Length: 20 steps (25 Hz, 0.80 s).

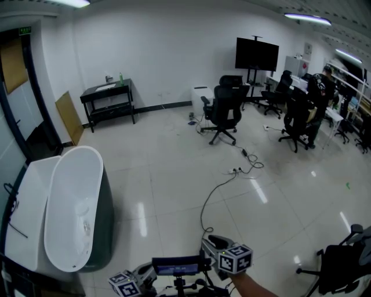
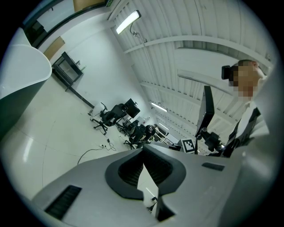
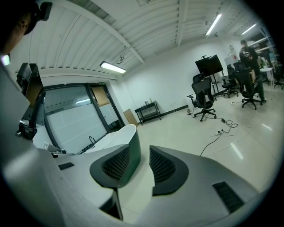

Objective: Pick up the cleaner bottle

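Left tool (image 2: 143,151) is pinched shut, right tool (image 3: 141,153) slightly parted, both empty. Cleaner bottle (image 1: 120,76), likely light slippery plastic, is spotted far ahead on the worktop (image 1: 93,93); best gripped mid-body.

No readable text, green door sign (image 1: 25,30) — illegible

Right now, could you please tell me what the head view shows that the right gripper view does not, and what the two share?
Only the head view: the marker cubes at the bottom edge, a swivel chair at lower right, and a small green bottle on the black side table. Only the right gripper view: the right gripper with its fingers apart and nothing between them, and a dark device on the person's head. Both: the bathtub, side table, office chairs, black screen and floor cable.
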Each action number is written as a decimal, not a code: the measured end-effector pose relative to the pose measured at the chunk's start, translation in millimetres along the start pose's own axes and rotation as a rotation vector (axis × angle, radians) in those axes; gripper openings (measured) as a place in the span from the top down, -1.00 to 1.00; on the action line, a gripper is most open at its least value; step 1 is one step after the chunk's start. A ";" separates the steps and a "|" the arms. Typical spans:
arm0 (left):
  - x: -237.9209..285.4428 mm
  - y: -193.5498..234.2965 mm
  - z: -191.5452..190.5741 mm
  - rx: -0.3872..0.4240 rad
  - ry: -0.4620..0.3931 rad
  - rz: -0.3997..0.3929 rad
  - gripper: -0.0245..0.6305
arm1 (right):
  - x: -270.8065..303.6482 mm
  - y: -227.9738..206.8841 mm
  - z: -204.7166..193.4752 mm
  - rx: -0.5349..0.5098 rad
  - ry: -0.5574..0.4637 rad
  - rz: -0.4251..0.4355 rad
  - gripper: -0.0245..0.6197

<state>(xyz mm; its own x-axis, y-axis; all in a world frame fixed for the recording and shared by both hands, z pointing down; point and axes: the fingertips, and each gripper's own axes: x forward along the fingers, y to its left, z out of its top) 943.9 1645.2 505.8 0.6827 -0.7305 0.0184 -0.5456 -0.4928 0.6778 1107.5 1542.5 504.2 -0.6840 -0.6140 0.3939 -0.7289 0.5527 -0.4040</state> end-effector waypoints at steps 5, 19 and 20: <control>-1.4 -0.9 -1.0 -0.002 -0.003 -0.005 0.94 | -0.3 0.2 -1.3 0.006 0.001 -0.001 0.48; -2.6 1.8 3.6 -0.002 -0.008 -0.002 0.94 | 5.3 1.1 -0.7 0.010 0.008 0.003 0.48; -4.6 3.8 4.8 -0.003 -0.013 0.004 0.94 | 5.8 2.1 -0.7 0.010 0.007 0.004 0.48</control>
<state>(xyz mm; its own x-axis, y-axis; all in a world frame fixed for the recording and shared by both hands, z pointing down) 936.4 1644.4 504.7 0.6739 -0.7387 0.0113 -0.5470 -0.4886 0.6797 1102.0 1540.5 506.2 -0.6873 -0.6079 0.3976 -0.7257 0.5498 -0.4136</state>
